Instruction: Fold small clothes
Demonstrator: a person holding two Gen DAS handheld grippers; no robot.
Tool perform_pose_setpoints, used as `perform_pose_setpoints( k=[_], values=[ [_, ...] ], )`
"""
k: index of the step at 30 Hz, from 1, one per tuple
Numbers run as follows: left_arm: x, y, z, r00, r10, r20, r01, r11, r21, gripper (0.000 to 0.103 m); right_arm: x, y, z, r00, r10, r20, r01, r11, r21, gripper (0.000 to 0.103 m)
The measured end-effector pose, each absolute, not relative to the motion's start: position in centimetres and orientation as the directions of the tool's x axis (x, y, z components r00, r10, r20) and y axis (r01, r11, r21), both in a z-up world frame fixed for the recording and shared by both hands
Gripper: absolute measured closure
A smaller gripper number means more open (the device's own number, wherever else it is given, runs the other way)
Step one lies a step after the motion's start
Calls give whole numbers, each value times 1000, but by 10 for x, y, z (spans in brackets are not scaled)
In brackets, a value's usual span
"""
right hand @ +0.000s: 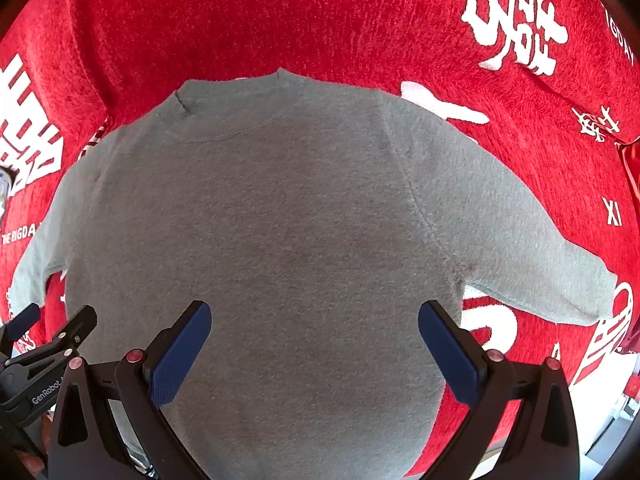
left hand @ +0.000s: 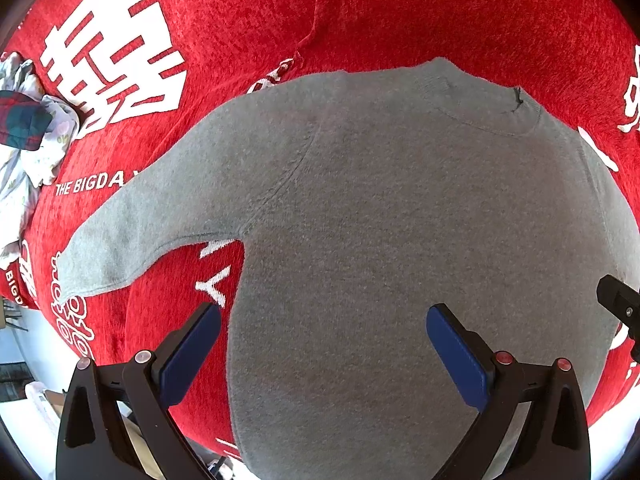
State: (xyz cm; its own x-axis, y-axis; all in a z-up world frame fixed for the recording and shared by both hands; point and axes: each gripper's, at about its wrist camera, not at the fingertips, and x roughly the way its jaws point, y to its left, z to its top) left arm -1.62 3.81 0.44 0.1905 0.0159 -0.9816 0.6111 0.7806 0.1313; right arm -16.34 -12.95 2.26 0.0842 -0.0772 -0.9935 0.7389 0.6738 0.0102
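Note:
A small grey sweater [left hand: 400, 220] lies flat on a red cloth, collar away from me, both sleeves spread out sideways. It also fills the right wrist view [right hand: 280, 220]. Its left sleeve [left hand: 132, 224] reaches out to the left; its right sleeve [right hand: 540, 260] reaches out to the right. My left gripper [left hand: 323, 320] is open and empty above the sweater's lower left part. My right gripper [right hand: 314, 318] is open and empty above the sweater's lower middle. The right gripper's edge shows in the left wrist view [left hand: 620, 308]; the left gripper shows in the right wrist view [right hand: 44, 340].
The red cloth [left hand: 440, 12] with white characters and "THE BIGDAY" print covers the surface. A heap of other clothes, floral white and dark plaid [left hand: 24, 128], lies at the far left. The cloth's near edge drops off below the sweater hem.

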Motion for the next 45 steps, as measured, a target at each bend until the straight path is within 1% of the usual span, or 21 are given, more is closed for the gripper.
perform_pose_setpoints(
  k=[22,26,29,31,34,38,40,43,45],
  values=[
    [-6,50,4,173,-3,-985,609,787,104,0,-151,-115,20,60,-87,-994,737,676,-15,0],
    [-2,56,3,166,-9,-986,603,792,94,0,-145,-110,22,50,-108,-993,734,678,-36,0],
    [3,63,2,158,-21,-987,593,802,78,0,-137,-102,24,59,-113,-992,721,692,-36,0],
    [9,71,2,147,-39,-988,579,813,54,0,-130,-95,26,97,-103,-990,699,715,-6,0],
    [22,89,1,126,-82,-989,540,842,-1,0,-120,-84,28,158,-62,-985,681,730,63,0],
    [49,131,-2,118,-140,-983,446,892,-74,0,-103,-68,27,211,17,-977,659,736,155,0],
    [66,157,-6,137,-161,-977,388,916,-97,0,-91,-56,24,215,44,-976,627,760,172,0],
    [93,202,-18,175,-166,-970,283,953,-112,0,-75,-34,18,186,65,-980,572,804,162,0],
    [111,236,-34,177,-170,-969,191,972,-136,0,-68,-22,14,170,66,-983,546,825,149,0]
  ],
)
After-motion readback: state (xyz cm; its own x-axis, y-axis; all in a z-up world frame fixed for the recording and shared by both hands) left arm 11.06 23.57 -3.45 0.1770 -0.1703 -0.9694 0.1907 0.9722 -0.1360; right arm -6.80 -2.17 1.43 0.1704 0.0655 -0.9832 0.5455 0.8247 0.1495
